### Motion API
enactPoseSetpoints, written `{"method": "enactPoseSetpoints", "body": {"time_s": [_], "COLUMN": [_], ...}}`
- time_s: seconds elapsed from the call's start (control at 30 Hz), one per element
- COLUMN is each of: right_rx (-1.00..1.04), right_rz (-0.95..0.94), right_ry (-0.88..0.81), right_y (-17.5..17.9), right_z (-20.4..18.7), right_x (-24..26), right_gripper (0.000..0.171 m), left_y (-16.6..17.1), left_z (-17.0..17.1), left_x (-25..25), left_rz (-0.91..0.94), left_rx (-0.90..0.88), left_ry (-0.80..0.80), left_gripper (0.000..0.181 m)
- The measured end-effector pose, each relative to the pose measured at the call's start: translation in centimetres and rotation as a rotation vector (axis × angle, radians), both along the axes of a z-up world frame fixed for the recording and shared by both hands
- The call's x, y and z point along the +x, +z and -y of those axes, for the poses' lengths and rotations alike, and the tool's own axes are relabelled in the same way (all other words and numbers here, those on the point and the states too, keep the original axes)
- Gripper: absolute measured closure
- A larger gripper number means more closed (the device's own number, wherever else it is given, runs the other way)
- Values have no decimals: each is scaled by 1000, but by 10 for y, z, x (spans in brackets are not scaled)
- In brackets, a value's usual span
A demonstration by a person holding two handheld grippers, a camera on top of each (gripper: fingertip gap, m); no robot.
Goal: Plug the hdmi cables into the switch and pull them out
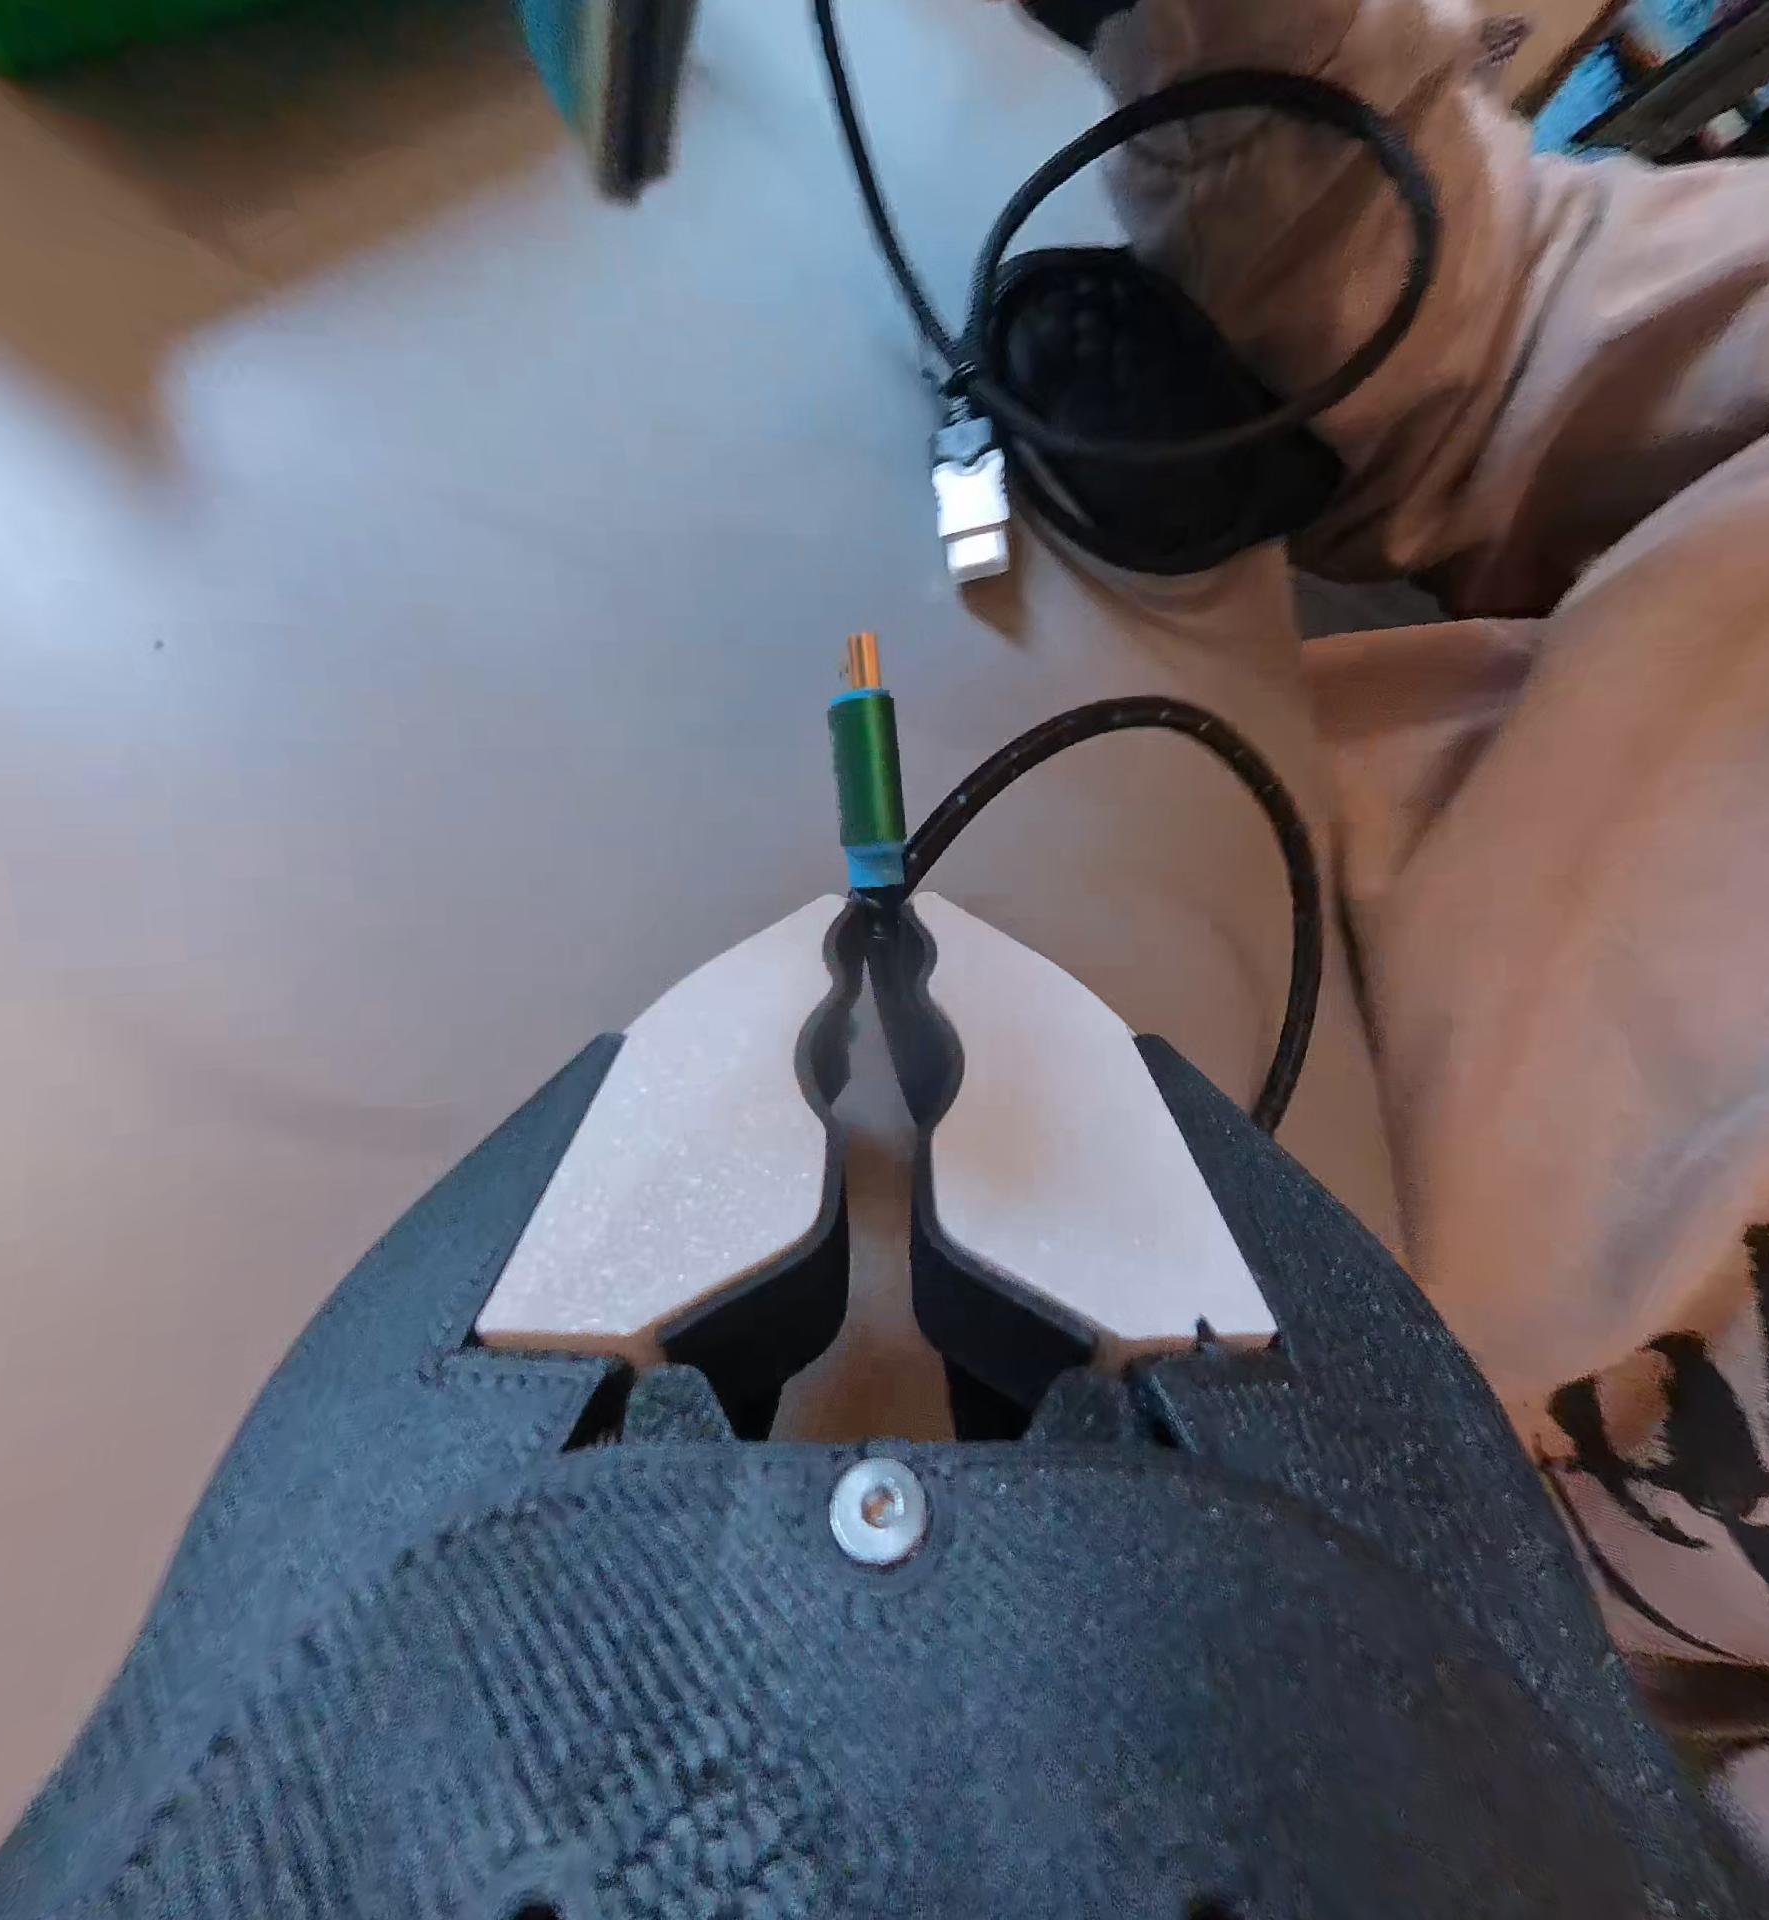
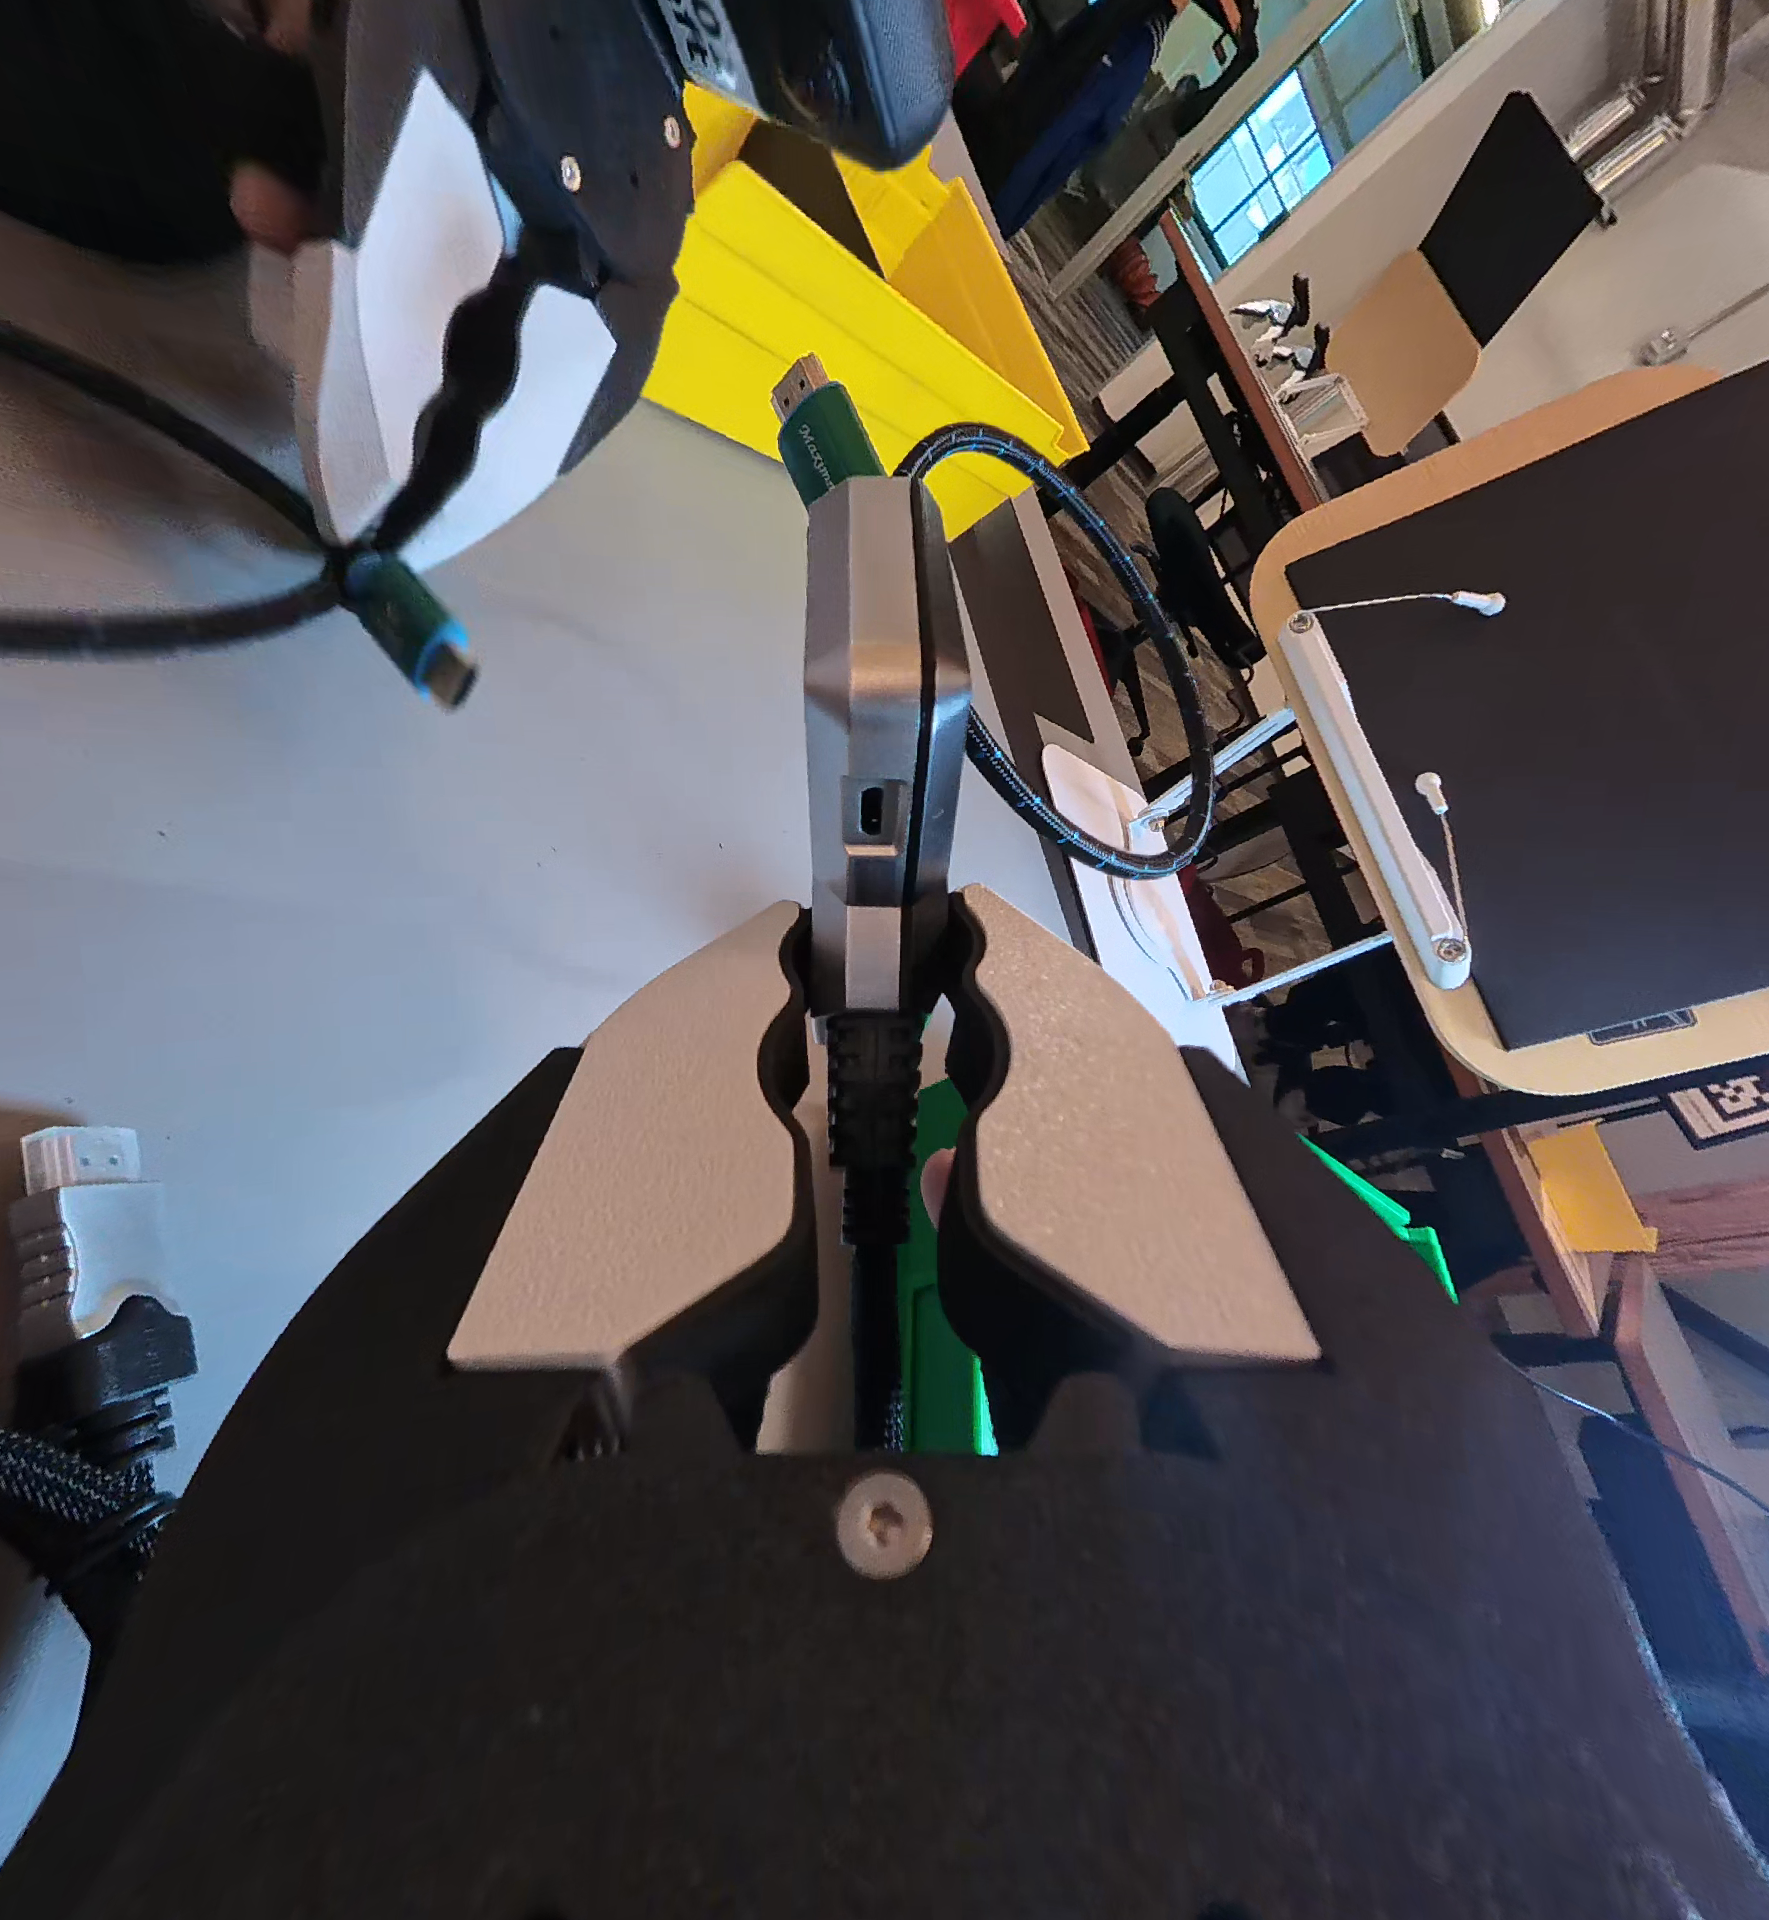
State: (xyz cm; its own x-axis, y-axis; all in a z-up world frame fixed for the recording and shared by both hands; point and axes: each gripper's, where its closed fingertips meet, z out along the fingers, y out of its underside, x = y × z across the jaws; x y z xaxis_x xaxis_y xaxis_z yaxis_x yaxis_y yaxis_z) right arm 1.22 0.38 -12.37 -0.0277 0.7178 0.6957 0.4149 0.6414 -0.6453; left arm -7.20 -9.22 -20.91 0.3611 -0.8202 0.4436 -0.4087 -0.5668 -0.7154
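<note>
My left gripper [image 1: 875, 909] is shut on the black braided cable just behind a green HDMI plug [image 1: 867, 774], whose bare gold tip points forward above the white table [image 1: 392, 727]. It also shows in the right wrist view [image 2: 345, 556] with that plug [image 2: 412, 623]. My right gripper [image 2: 880, 935] is shut on a grey metal switch [image 2: 875, 675], held upright, with a black cable [image 2: 869, 1132] entering its near end. A second green plug [image 2: 823, 436] shows past the switch's far end, tip bare. A white HDMI plug [image 1: 973, 509] with a coiled black cable lies on the table, also in the right wrist view [image 2: 90, 1226].
A person's tan sleeve [image 1: 1586, 623] fills the right side of the left wrist view. Yellow bins [image 2: 807, 301] stand beyond the switch and a green bin [image 2: 947, 1299] lies below my right gripper. A black-topped table [image 2: 1586, 727] stands to the right. The gap from one gripper's tips to the other's is roughly 15 cm.
</note>
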Motion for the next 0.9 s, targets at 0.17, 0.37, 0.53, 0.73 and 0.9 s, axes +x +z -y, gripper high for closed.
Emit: {"method": "enactPoseSetpoints", "body": {"time_s": [0.17, 0.37, 0.53, 0.73, 0.9], "right_rx": [-8, -18, -30, -29, -34], "right_rz": [-10, -15, -21, -26, -25], "right_ry": [-10, -24, -23, -23, -33], "right_y": [2, 3, 3, 6, 5], "right_z": [-3, -7, -7, -5, -9], "right_x": [3, 5, 3, 3, 6], "right_gripper": [148, 148, 148, 148, 148], "left_y": [3, 11, -24, -31, -14], "left_z": [-15, -12, 37, 25, -45], "left_x": [-6, -44, -37, -51, -71], "left_rz": [-14, -216, -419, -629, -834], "left_rx": [82, 224, 161, 354, 642], "left_ry": [80, 277, 148, -138, -144], "left_gripper": [176, 167, 157, 169, 160]}}
